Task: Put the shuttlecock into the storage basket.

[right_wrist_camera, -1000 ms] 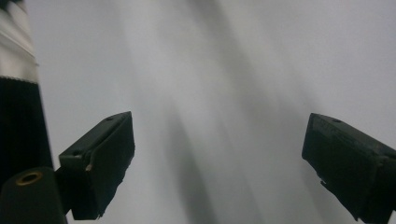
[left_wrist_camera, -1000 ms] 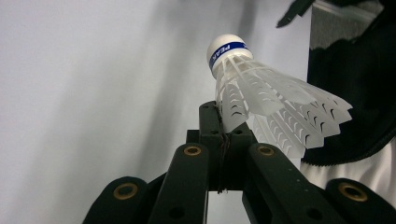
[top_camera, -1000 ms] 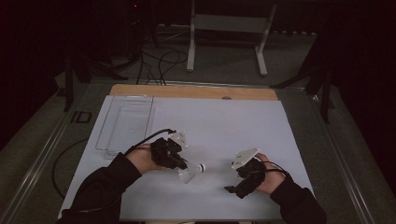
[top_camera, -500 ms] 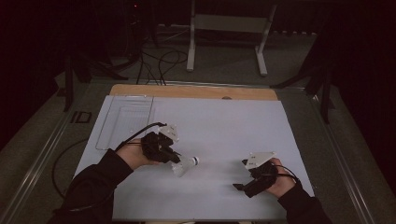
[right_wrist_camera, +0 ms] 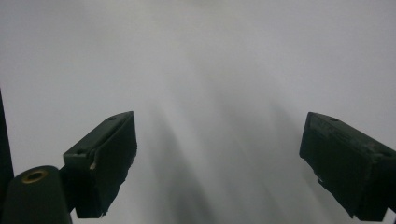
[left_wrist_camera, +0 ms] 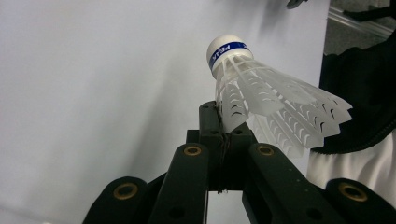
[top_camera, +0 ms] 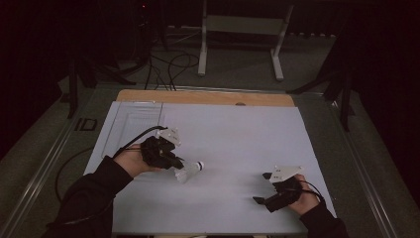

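since the earlier frame both hands had drawn apart, the left gripper (top_camera: pixel 171 161) shifting left and the right gripper (top_camera: pixel 262 188) backing toward the near right corner. left gripper was clenched on the shuttlecock (top_camera: pixel 189 171) by its skirt, cork pointing right, above the white table sheet (top_camera: pixel 237 134). right gripper stood released, well apart, open sheet between them.

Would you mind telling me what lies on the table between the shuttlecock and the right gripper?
Nothing: in the high view the white table is bare between the shuttlecock and the right gripper.
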Available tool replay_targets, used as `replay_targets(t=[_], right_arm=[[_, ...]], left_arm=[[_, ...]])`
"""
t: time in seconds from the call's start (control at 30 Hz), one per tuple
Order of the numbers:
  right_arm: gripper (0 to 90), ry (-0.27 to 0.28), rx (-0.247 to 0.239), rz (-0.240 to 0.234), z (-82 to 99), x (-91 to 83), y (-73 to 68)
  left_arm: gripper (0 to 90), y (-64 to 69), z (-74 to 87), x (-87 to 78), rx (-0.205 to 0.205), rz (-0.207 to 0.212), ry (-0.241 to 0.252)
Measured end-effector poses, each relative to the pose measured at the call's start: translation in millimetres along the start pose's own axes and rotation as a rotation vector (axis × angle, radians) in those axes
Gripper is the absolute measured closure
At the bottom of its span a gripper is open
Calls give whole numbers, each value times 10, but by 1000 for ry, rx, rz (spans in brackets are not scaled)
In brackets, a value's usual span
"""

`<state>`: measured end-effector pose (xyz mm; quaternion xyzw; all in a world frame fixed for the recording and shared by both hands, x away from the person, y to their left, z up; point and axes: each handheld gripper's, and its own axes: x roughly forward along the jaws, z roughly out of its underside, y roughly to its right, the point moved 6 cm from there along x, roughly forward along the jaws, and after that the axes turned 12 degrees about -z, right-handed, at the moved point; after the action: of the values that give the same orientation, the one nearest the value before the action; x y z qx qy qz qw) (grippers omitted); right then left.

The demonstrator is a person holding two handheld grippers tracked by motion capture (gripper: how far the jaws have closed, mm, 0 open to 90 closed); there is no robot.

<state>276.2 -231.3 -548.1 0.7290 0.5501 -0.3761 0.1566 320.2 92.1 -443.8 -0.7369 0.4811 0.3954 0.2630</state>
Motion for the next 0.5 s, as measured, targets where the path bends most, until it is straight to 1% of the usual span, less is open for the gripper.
replay_targets(t=[0.07, 0.1, 0.13, 0.17, 0.23, 0.27, 0.37, 0.43, 0.47, 0.5], right_arm=[[111, 10, 6, 2, 26, -10, 3], [111, 18, 9, -4, 43, -10, 0], [112, 16, 5, 6, 72, -12, 6], [112, 16, 5, 6, 72, -12, 6], [112, 20, 8, 6, 94, -13, 3], [112, 24, 9, 9, 112, -23, 3], [111, 29, 17, 8, 128, -31, 10], [107, 35, 26, 3, 151, -34, 22], [105, 47, 30, -6, 162, -33, 34], [105, 47, 30, -6, 162, -33, 34]], left_arm=[[898, -15, 11, -25, -5, -2, 1], [898, -25, 17, -38, -2, -9, 0], [898, -38, 23, -62, -9, -10, 5], [898, -38, 23, -62, -9, -10, 5], [898, -63, 35, -86, -6, -22, 1], [898, -92, 40, -119, -16, -29, 9], [898, -119, 43, -155, -19, -40, 15], [898, -137, 45, -192, -26, -44, 24], [898, -152, 50, -214, -24, -52, 27], [898, -164, 51, -229, -29, -57, 32]])
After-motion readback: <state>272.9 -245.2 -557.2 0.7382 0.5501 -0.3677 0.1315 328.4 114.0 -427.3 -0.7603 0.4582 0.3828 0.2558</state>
